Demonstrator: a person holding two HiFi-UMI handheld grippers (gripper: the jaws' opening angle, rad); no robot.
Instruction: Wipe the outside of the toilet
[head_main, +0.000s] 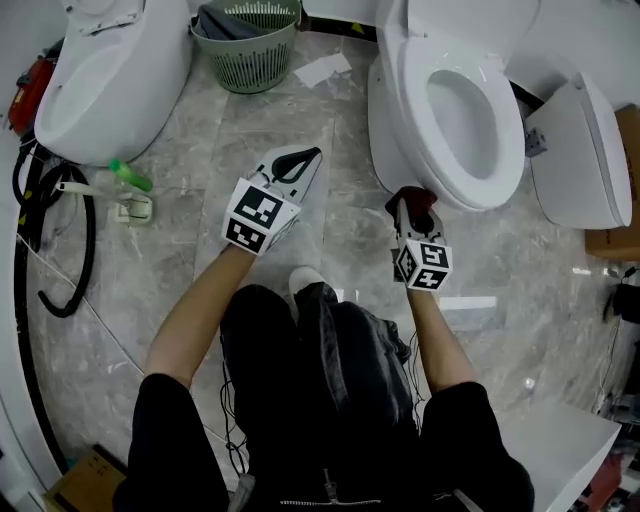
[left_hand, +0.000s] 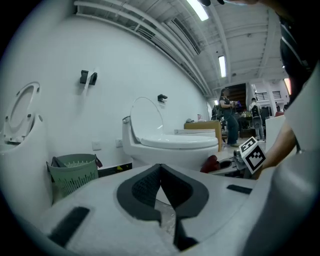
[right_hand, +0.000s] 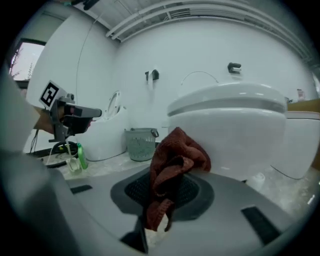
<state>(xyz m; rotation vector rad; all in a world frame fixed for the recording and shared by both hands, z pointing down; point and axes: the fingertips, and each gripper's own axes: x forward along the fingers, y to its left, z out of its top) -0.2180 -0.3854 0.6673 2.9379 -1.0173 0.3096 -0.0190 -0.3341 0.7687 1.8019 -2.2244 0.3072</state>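
My right gripper (head_main: 413, 205) grips a crumpled dark red cloth (right_hand: 176, 155) at the white ceramic toilet's (head_main: 384, 130) front outer wall. My left gripper (head_main: 297, 162) hangs clenched, empty, above the grey marble floor (head_main: 200, 160).

Your red cloth (right_hand: 172, 165) bunches over the right hand-held gripper (right_hand: 167, 192), so the line where its pads meet is covered. From your head camera, the open toilet (head_main: 450, 110) loses its tank past the top edge, and the left-hand toilet (head_main: 110, 80) is cropped there too. A brown box (head_main: 612, 243) runs off the right edge. The far figures (left_hand: 231, 120) are too small to tell.
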